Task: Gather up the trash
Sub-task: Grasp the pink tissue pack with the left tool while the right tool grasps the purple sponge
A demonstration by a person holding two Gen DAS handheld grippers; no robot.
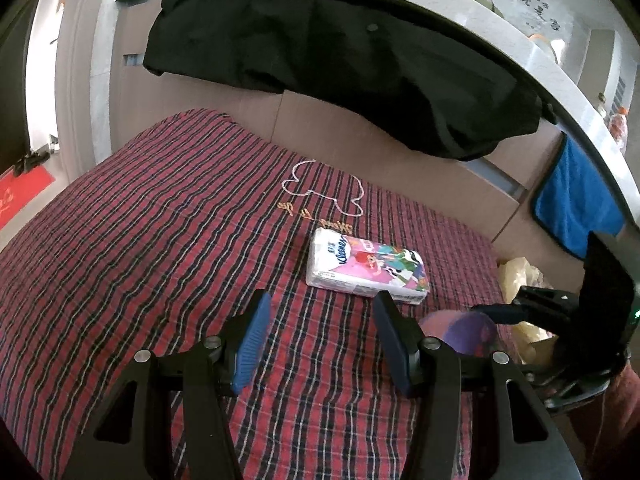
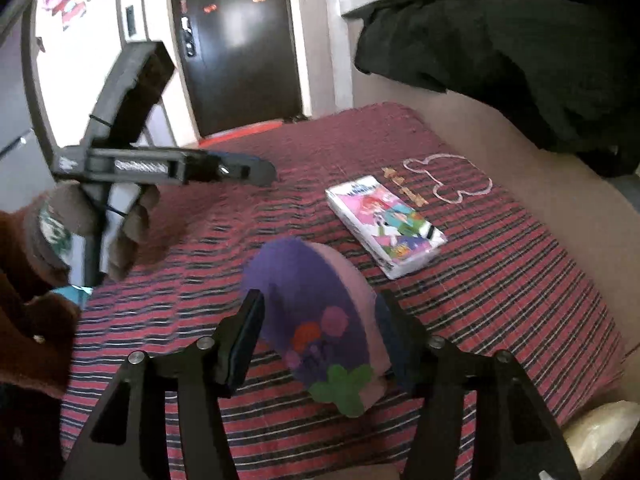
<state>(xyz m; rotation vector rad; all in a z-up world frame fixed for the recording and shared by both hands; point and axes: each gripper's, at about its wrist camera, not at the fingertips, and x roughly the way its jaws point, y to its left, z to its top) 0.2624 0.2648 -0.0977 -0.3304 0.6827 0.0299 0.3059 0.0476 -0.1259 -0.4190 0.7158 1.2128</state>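
Nothing looks collected yet: right gripper (image 2: 320,340) is spread around the purple cup (image 2: 316,320), not squeezing. Left gripper (image 1: 320,336) is empty and released, tissue pack (image 1: 366,266) at its 12 o'clock.

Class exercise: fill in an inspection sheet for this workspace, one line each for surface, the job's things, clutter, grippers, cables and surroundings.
Surface: red plaid cloth covering the top, with an embroidered outline.
Job's things: purple and pink paper cup lying on its side; tissue pack lying flat beyond it.
Clutter: yellowish plastic bag at the cloth's edge.
Grippers: left gripper open, nothing between its fingers; right gripper open, straddling the cup.
Cables: nothing seen.
Surroundings: black garment draped over a ledge, blue towel, dark door.
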